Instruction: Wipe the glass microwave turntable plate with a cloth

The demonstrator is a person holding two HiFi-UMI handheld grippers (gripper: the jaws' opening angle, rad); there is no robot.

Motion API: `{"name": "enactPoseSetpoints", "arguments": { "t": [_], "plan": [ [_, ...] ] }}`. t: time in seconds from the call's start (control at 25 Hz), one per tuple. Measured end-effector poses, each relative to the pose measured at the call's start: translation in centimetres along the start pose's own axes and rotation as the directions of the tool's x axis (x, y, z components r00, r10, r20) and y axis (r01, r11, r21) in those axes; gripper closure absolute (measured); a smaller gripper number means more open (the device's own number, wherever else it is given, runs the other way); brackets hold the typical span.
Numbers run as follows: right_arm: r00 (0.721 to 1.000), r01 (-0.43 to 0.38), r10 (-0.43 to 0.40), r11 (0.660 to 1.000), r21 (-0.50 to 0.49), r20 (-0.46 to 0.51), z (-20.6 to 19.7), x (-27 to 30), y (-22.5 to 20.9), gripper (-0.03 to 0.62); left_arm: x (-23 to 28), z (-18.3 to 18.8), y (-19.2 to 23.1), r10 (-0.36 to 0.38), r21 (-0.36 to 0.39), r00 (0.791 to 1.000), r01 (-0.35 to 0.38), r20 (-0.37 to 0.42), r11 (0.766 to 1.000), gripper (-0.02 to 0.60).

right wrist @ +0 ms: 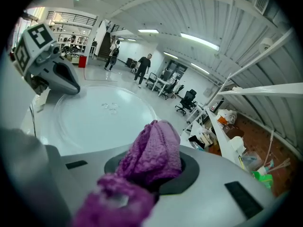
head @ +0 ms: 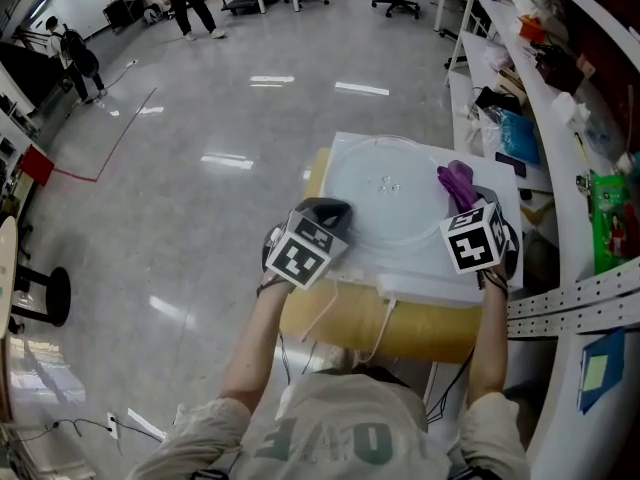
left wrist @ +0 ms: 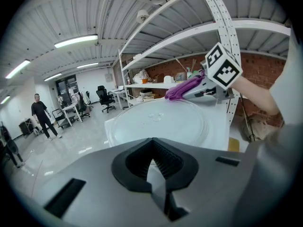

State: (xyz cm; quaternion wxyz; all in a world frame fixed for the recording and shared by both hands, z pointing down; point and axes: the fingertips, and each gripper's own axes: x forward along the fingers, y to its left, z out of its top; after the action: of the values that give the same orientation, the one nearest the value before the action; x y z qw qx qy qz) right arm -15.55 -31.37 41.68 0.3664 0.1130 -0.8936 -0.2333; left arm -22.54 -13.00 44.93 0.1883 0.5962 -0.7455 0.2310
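The round clear glass turntable plate [head: 385, 193] lies flat on a white board [head: 425, 288]. My left gripper [head: 330, 213] is shut, its tips at the plate's near-left rim; whether they pinch the rim is hidden. In the left gripper view the plate [left wrist: 161, 122] spreads just past the closed jaws of the left gripper [left wrist: 154, 167]. My right gripper [head: 458, 186] is shut on a purple cloth [head: 455, 178] at the plate's right edge. The right gripper view shows the cloth [right wrist: 154, 150] bunched between the right gripper's [right wrist: 151, 169] jaws, with the plate [right wrist: 94, 119] and the left gripper [right wrist: 71, 86] beyond.
The board rests on a yellowish padded block [head: 400, 330], with white cables [head: 330, 308] trailing off the near edge. White shelving [head: 560, 168] with clutter runs close along the right. Open grey floor [head: 200, 218] lies to the left, with people far off.
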Motion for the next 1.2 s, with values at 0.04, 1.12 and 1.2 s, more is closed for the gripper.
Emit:
{"name": "enactPoseSetpoints", "arguments": {
  "t": [0.04, 1.12, 1.2],
  "plan": [
    [1.0, -0.006, 0.006, 1.0, -0.01, -0.001, -0.3, -0.7, 0.5, 0.534, 0.1, -0.1, 0.0, 0.001, -0.002, 1.0, -0.001, -0.001, 1.0, 0.58],
    [0.998, -0.004, -0.002, 0.996, 0.091, 0.063, -0.8, -8.5, 3.9, 0.534, -6.3, 7.3, 0.5, 0.113, -0.058, 0.923, -0.099, 0.367, 0.993, 0.58],
    [0.989, 0.016, -0.051, 0.97, 0.244, 0.139, -0.2, -9.9, 3.4, 0.534, -8.5, 8.7, 0.6, 0.143, -0.102, 0.878, -0.107, 0.456, 0.989, 0.58]
  ]
}}
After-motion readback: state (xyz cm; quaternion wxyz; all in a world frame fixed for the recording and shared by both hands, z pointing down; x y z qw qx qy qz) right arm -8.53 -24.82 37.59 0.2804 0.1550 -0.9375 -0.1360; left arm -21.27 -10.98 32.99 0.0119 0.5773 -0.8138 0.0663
